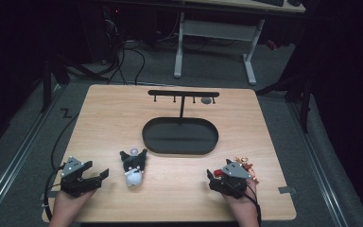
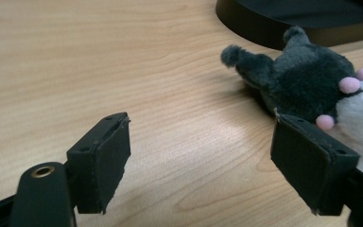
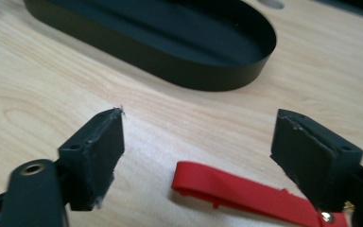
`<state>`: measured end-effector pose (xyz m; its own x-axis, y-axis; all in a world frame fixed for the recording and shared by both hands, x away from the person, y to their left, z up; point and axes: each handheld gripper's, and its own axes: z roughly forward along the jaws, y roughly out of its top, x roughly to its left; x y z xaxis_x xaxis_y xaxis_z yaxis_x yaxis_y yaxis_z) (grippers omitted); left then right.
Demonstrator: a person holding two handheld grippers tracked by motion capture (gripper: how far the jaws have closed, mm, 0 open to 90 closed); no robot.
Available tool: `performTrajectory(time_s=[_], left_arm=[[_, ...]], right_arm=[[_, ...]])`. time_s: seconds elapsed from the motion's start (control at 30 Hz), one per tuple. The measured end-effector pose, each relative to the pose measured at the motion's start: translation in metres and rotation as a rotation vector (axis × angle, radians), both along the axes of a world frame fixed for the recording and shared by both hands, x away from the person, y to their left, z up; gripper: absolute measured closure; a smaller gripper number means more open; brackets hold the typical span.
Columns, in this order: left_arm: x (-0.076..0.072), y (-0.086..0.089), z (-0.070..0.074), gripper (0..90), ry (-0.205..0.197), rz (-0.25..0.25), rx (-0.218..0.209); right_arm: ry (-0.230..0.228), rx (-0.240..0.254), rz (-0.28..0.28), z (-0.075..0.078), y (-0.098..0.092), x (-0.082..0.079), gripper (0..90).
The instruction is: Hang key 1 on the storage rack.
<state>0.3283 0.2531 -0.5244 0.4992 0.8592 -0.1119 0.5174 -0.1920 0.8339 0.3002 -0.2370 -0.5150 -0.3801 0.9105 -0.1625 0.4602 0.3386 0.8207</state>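
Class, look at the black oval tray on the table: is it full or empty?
Empty. The tray shows only its bare dark floor in the high view and right gripper view; the plush toy lies outside it on the table.

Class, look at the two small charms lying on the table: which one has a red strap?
The orange charm by the right hand-held gripper; its red strap lies between the open jaws. The black-and-white plush shows none.

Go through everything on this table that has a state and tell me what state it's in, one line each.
Black and white plush toy: lying on the wooden table, free of either tool.
Black oval tray: empty.
Black hook stand: upright in the tray, nothing hanging on its pegs.
Red strap: flat on the table between the right tool's jaws, not gripped.
Left tool: open, empty.
Right tool: open.
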Motion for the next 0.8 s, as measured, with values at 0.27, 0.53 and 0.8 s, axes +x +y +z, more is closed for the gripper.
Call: performTrajectory(time_s=[0.27, 0.53, 0.8], left_arm=[[0.000, -0.013, -0.002, 19.1, -0.032, -0.017, 0.077], [0.000, -0.016, -0.003, 19.4, -0.028, -0.034, 0.098], [-0.005, -0.018, -0.003, 18.7, -0.043, -0.050, 0.118]], right_arm=[[0.024, 0.015, 0.043, -0.008, -0.002, -0.003, 14.6], [0.017, 0.054, 0.033, -0.006, -0.006, -0.004, 13.9], [0.035, 0.093, 0.041, -0.005, -0.003, -0.003, 13.0]])
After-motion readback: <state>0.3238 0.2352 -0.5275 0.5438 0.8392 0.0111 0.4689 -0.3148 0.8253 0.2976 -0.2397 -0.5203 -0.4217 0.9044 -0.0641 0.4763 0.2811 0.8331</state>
